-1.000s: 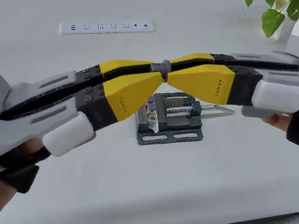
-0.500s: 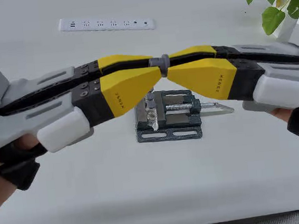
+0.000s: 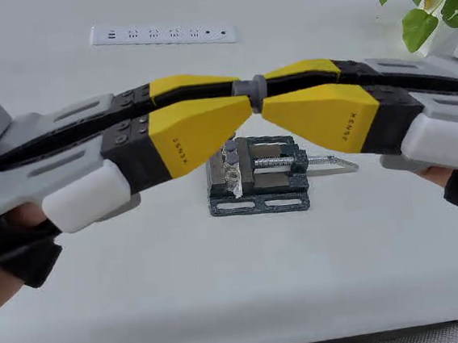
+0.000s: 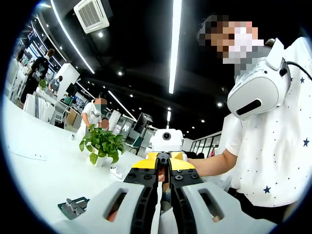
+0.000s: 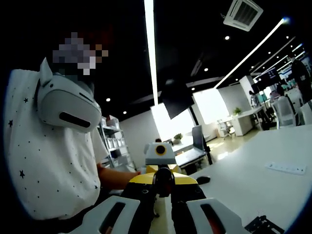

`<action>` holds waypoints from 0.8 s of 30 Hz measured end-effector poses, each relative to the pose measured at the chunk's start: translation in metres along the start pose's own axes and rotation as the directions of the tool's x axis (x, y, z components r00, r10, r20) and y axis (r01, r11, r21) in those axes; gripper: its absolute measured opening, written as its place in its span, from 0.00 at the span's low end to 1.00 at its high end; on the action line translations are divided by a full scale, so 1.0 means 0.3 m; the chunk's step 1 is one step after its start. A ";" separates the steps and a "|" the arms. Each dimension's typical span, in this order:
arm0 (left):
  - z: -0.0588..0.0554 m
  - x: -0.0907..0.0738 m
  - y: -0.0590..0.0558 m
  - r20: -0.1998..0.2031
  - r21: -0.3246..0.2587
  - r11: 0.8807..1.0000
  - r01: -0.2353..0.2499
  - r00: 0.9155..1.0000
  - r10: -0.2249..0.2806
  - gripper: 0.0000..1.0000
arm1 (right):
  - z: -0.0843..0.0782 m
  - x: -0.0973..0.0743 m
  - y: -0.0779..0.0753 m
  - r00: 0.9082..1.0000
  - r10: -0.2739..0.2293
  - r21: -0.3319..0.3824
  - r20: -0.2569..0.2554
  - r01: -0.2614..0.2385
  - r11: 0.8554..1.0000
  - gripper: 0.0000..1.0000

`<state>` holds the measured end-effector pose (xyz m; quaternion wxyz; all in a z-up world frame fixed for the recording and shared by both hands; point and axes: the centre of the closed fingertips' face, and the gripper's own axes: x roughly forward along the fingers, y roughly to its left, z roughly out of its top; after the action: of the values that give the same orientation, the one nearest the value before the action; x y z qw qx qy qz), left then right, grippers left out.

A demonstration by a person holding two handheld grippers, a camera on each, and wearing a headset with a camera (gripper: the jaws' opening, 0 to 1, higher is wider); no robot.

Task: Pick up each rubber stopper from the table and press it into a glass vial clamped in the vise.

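Upper centre, the left gripper (image 3: 241, 99) and right gripper (image 3: 262, 97) jaws both clench one rubber stopper (image 3: 249, 89). One should release only once the other holds it squarely.

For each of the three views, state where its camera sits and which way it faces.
Head view: from the headset, down at the vise; left gripper and right gripper meet on the rubber stopper; hands at edges.
Left gripper view: along its jaws, toward the right gripper and person's torso.
Right gripper view: opposite, toward the left gripper and torso.
Both share the vise.
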<state>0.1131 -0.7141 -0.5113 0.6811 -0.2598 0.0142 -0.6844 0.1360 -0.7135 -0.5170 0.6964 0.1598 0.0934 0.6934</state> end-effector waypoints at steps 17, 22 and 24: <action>0.020 0.005 -0.013 0.018 -0.008 1.000 0.020 1.000 -0.019 0.04 | 0.016 0.012 0.018 1.000 0.009 -0.023 0.016 -0.009 1.000 0.05; 0.017 0.004 -0.005 0.004 0.001 1.000 0.014 1.000 -0.014 0.04 | 0.012 0.015 0.009 1.000 0.001 -0.015 0.001 -0.001 1.000 0.05; 0.013 0.004 0.001 -0.007 0.013 1.000 0.007 1.000 -0.007 0.04 | 0.008 0.015 0.003 1.000 -0.007 -0.017 -0.012 0.007 1.000 0.05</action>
<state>0.1149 -0.7139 -0.5075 0.6802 -0.2531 0.0112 -0.6878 0.1361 -0.7092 -0.5141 0.6996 0.1494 0.0921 0.6927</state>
